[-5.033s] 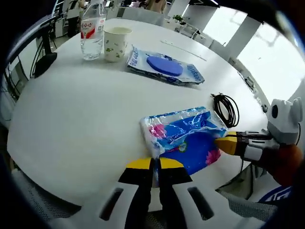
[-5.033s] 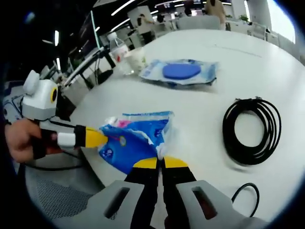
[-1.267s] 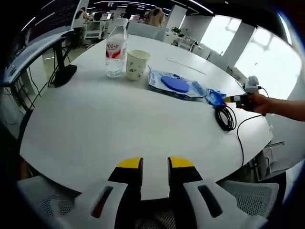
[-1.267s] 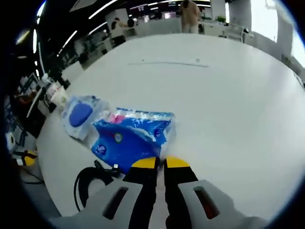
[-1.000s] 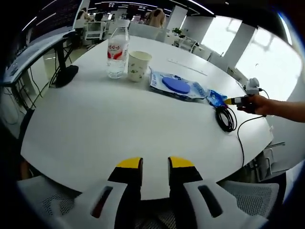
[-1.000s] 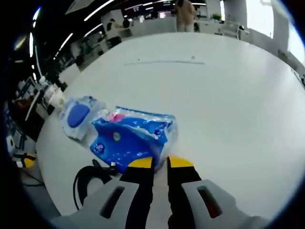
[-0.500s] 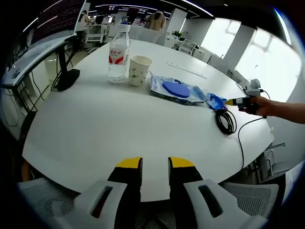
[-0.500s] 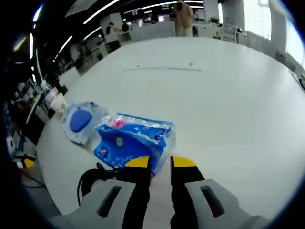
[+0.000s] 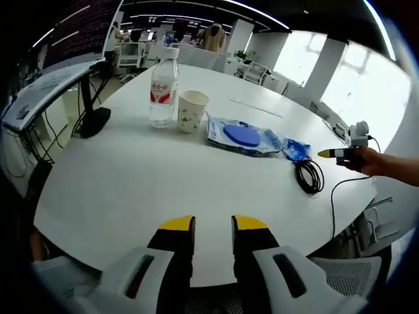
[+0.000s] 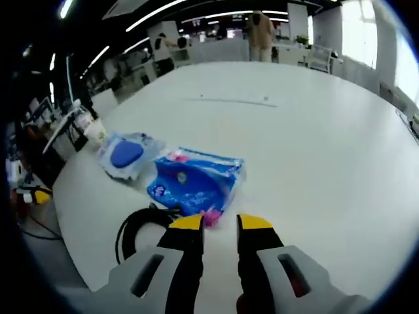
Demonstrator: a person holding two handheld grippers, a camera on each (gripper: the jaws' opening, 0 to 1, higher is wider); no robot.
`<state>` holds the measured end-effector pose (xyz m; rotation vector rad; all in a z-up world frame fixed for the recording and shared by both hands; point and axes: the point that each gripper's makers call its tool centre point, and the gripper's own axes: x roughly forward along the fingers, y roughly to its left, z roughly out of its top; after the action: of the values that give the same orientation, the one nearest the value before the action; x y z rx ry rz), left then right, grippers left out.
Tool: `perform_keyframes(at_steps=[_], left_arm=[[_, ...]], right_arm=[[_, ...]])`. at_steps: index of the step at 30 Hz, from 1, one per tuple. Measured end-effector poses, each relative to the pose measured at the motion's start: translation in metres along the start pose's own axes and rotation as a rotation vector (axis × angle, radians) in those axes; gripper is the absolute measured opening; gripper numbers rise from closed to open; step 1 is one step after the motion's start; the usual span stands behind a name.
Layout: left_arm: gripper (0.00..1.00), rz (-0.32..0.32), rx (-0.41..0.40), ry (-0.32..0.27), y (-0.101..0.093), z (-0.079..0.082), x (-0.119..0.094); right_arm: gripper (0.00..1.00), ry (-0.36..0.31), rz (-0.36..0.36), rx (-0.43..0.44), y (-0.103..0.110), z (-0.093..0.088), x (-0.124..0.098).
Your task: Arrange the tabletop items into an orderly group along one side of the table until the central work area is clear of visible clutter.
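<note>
On the round white table a water bottle, a paper cup, a clear pack with a blue disc, a blue tissue pack and a black cable coil sit in a row toward the far right edge. My left gripper is open over the near rim, with nothing between its jaws. A hand holds my right gripper just beyond the tissue pack. In the right gripper view the right gripper is open, just short of the tissue pack, with the disc pack and cable coil to its left.
A monitor stand's black base rests near the table's left edge. A thin white strip lies across the far tabletop. Office chairs and desks stand behind, and a person is far back.
My right gripper has opened, let go of the blue tissue pack beside the disc pack, and drawn back a little. The left gripper has stayed open at the near edge.
</note>
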<state>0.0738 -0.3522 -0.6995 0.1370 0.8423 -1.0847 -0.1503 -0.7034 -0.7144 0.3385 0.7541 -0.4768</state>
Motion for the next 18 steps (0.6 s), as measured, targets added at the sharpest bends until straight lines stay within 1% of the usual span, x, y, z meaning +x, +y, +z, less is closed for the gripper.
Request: perform_keyframes(at_steps=[5, 6, 11, 14, 17, 18], left_arm=[[0.21, -0.007, 0.026, -0.022, 0.000, 0.010, 0.000], [0.21, -0.008, 0.032, -0.023, 0.000, 0.011, 0.000], [0.21, -0.019, 0.066, -0.030, 0.000, 0.018, 0.001], [0.22, -0.027, 0.089, -0.036, -0.001, 0.023, 0.001], [0.23, -0.035, 0.116, -0.047, -0.002, 0.029, 0.001], [0.24, -0.038, 0.132, -0.054, -0.003, 0.033, 0.000]], right_arm=[[0.19, -0.020, 0.017, -0.013, 0.014, -0.009, -0.013], [0.20, -0.022, 0.019, -0.014, 0.014, -0.011, -0.013], [0.22, -0.035, 0.032, -0.028, 0.030, -0.019, -0.023], [0.24, -0.046, 0.047, -0.049, 0.042, -0.021, -0.031], [0.29, -0.065, 0.051, -0.070, 0.051, -0.022, -0.038], [0.30, -0.061, 0.050, -0.099, 0.056, -0.025, -0.041]])
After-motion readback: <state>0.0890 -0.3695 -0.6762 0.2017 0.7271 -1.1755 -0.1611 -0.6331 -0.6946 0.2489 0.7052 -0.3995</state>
